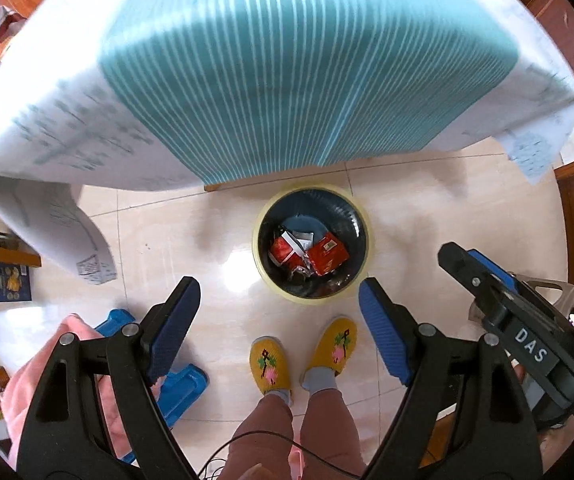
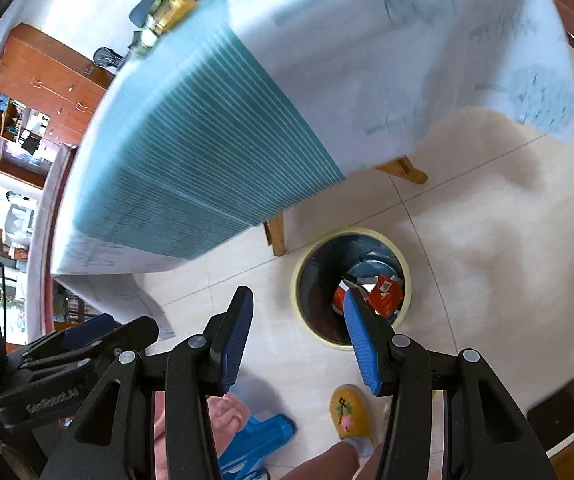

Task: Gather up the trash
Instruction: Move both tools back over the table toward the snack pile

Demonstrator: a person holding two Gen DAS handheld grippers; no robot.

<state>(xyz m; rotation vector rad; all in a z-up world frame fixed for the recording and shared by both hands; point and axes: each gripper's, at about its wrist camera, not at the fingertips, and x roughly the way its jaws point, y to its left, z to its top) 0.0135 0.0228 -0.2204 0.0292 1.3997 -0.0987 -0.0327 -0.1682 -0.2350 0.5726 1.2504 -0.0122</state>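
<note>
A yellow-rimmed trash bin [image 1: 257, 240] [image 2: 319, 338] stands on the tiled floor just in front of the table. Inside it lie red snack wrappers [image 1: 327, 256] [image 2: 385, 294] and scraps of white paper. My left gripper [image 1: 279, 316] points straight down, high above the floor just in front of the bin, open with nothing between its blue pads. My right gripper [image 2: 299, 336] hangs above and beside the bin, tilted downward, also open and empty. One of its pads [image 2: 361, 344] overlaps the bin's opening in that view.
A table with a teal striped cloth [image 1: 287, 60] [image 2: 191, 140] over white printed paper fills the upper part of both views. The person's feet in yellow slippers [image 1: 269, 364] stand by the bin. A blue plastic stool [image 1: 183, 384] and pink cloth [image 1: 27, 380] lie to the left.
</note>
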